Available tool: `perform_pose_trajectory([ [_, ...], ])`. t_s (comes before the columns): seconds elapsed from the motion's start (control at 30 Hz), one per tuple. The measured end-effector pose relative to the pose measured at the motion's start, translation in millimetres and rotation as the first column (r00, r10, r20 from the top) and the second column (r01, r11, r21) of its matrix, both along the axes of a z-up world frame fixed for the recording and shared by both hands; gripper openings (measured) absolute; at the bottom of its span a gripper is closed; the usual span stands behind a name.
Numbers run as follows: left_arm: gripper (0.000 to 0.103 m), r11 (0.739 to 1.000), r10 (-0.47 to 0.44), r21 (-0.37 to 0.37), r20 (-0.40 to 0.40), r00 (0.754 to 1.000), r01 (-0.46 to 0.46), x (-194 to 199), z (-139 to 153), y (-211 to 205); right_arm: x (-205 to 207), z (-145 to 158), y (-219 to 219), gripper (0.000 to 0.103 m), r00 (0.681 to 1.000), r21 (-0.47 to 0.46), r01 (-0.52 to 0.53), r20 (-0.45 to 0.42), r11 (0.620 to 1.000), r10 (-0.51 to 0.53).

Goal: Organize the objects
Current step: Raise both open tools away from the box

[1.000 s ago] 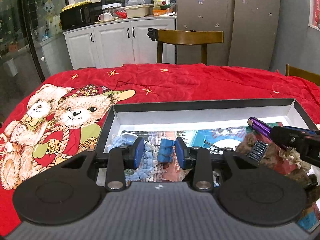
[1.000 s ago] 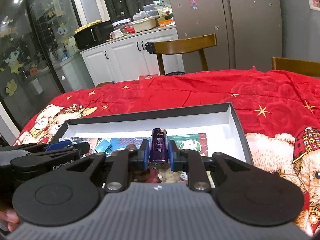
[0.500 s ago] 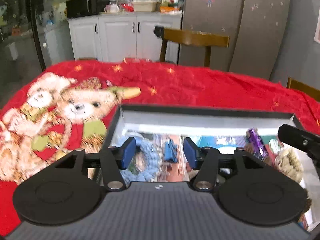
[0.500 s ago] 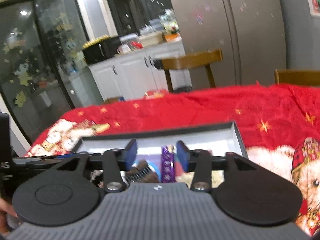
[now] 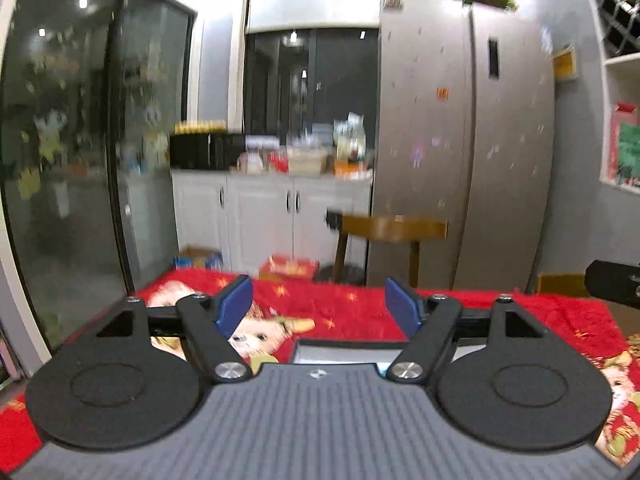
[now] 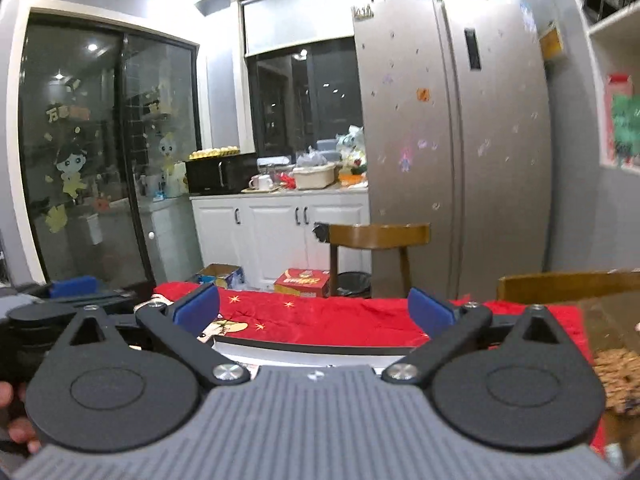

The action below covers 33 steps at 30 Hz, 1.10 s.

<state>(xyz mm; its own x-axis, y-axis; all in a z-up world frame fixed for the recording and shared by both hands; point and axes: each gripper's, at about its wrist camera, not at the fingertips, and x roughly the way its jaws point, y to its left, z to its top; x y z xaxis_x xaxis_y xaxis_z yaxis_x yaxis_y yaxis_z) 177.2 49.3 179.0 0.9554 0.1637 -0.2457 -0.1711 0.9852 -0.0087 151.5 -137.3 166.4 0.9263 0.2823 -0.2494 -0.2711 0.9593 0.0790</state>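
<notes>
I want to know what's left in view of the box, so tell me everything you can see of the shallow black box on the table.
Only a sliver of the shallow black box shows, just past the right tongs' grey body: a thin, dark far rim and a pale inner wall below it. It lies flat on the red printed cloth. Its contents are hidden. The left wrist view shows the same rim and pale wall. Nothing visibly touches it but the cloth.
</notes>
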Motion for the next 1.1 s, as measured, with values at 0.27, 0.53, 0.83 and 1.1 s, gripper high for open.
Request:
perform_pose_trajectory([
  [0.27, 0.096, 0.996, -0.051, 0.078, 0.153, 0.987, 0.039, -108.3, 31.5, -21.4, -69.6, 13.2, -2.6, 0.103, 0.997, 0.017, 0.078, 0.024, 0.997, -0.078],
  [0.53, 0.101, 0.989, -0.072, 0.141, 0.205, 0.976, 0.043, -169.2, 17.5, -42.1, -89.3, -8.4, -4.8, 0.103, 0.997, 0.057, 0.069, 0.035, 0.996, -0.071],
  [0.83, 0.102, 0.994, -0.102, -0.012, 0.141, 0.985, 0.105, -159.1, -53.3, -26.7, -94.6, -74.6, 9.9, 0.103, 0.996, 0.009, 0.094, -0.010, 0.996, -0.094],
  [1.1, 0.101, 0.983, -0.153, -0.108, -0.015, 0.988, 0.151, -124.7, -110.2, -9.6, -83.9, -141.9, 26.8, 0.103, 0.990, -0.108, 0.052, -0.128, 0.993, -0.066],
])
